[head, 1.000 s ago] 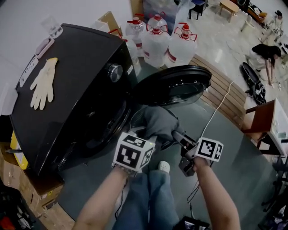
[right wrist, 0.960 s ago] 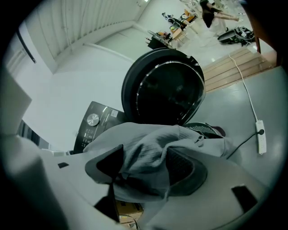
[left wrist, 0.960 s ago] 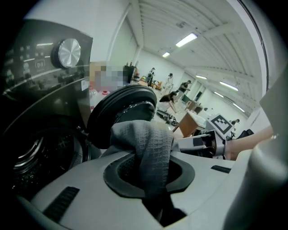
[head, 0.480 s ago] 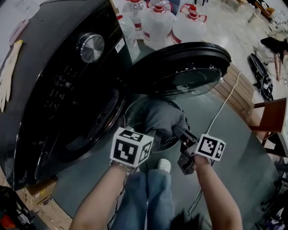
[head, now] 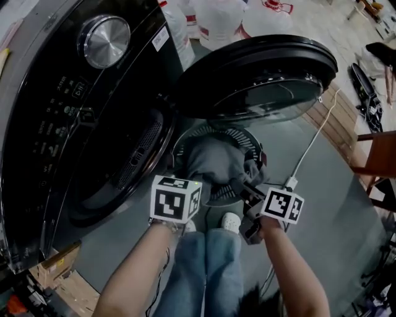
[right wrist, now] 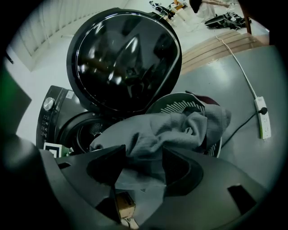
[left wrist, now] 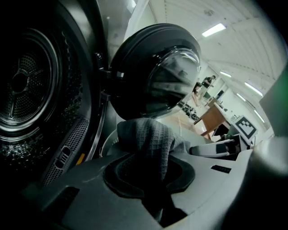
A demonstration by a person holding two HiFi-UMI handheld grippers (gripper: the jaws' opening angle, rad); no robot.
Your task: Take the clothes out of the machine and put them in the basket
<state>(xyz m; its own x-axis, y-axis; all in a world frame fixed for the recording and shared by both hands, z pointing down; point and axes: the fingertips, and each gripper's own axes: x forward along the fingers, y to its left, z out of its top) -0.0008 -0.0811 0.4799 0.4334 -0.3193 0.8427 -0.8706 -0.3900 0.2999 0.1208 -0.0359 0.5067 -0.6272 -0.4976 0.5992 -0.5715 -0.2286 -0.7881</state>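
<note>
The left hand-held gripper (left wrist: 150,177) is nearly closed, and a fold of a grey garment (head: 213,164) is pinched in it. The right hand-held gripper (right wrist: 141,168) is held about half open, its jaws just closed further onto the same bunched cloth. The garment is draped over a round slatted basket (head: 238,135), flanked by the machine (head: 74,124) at nine o'clock and its open door (head: 260,74) at one o'clock.

Washing machine (head: 74,124): one
Door (head: 260,74): one
Dial (head: 104,41): one
Basket (head: 218,131): one
Grey garment (head: 213,164): one
Grippers: two, left gripper (left wrist: 150,173) and right gripper (right wrist: 144,166)
Water jugs (head: 216,13): three, partly cropped
Power strip (right wrist: 263,117): one
</note>
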